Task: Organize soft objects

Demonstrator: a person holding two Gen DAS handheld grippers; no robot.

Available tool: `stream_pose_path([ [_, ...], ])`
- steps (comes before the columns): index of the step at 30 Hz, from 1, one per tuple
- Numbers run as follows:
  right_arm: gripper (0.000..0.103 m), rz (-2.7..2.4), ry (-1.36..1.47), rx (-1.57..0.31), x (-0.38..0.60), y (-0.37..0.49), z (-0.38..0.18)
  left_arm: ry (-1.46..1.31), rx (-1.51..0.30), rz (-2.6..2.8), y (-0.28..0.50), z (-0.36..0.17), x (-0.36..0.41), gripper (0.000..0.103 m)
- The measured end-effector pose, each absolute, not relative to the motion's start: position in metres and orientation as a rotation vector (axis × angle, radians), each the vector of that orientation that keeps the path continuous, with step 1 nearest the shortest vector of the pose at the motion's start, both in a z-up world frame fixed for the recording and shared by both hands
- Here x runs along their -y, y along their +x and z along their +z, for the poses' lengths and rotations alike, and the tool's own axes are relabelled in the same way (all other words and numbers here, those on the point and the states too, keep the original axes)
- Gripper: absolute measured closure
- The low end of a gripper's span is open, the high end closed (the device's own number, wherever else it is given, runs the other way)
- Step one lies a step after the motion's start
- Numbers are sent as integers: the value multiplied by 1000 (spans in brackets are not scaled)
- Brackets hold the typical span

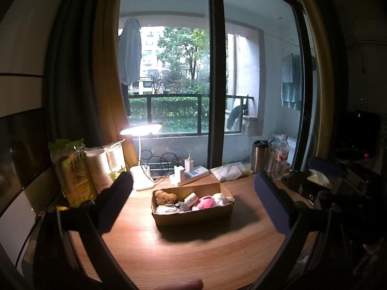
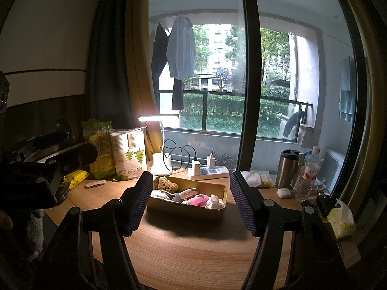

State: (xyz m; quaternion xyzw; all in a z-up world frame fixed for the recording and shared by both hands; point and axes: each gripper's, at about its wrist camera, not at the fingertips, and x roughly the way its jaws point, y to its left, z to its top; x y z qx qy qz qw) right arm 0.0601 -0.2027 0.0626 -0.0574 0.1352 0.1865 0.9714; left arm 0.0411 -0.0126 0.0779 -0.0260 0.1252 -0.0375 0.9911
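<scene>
A cardboard box (image 1: pixel 193 215) (image 2: pixel 186 209) stands in the middle of the wooden desk. It holds a brown teddy bear (image 1: pixel 165 197) (image 2: pixel 167 184), a pink plush (image 1: pixel 206 201) (image 2: pixel 197 200), white soft items (image 1: pixel 223 198) (image 2: pixel 214 203), grey socks (image 1: pixel 182 206) and a small round tin (image 2: pixel 188 192). My left gripper (image 1: pixel 193 188) is open and empty, held back from the box. My right gripper (image 2: pixel 189 201) is open and empty, its fingers framing the box from the near side. The left gripper also shows at the left of the right wrist view (image 2: pixel 58 154).
A lit desk lamp (image 2: pixel 160 162), a power strip (image 2: pixel 209 171) with chargers, paper cup packs (image 2: pixel 129 155) and a yellow wipes pack (image 2: pixel 75 177) line the back left. A steel tumbler (image 2: pixel 286 168), water bottle (image 2: pixel 308 176), white case (image 2: pixel 284 192) and tissues (image 2: pixel 342 220) stand right.
</scene>
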Motion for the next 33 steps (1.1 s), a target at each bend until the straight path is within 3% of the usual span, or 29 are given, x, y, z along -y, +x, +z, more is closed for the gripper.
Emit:
stream_pose_path([
  [33, 34, 377, -107, -294, 205, 66, 52, -67, -247, -83, 42, 73, 10, 2],
])
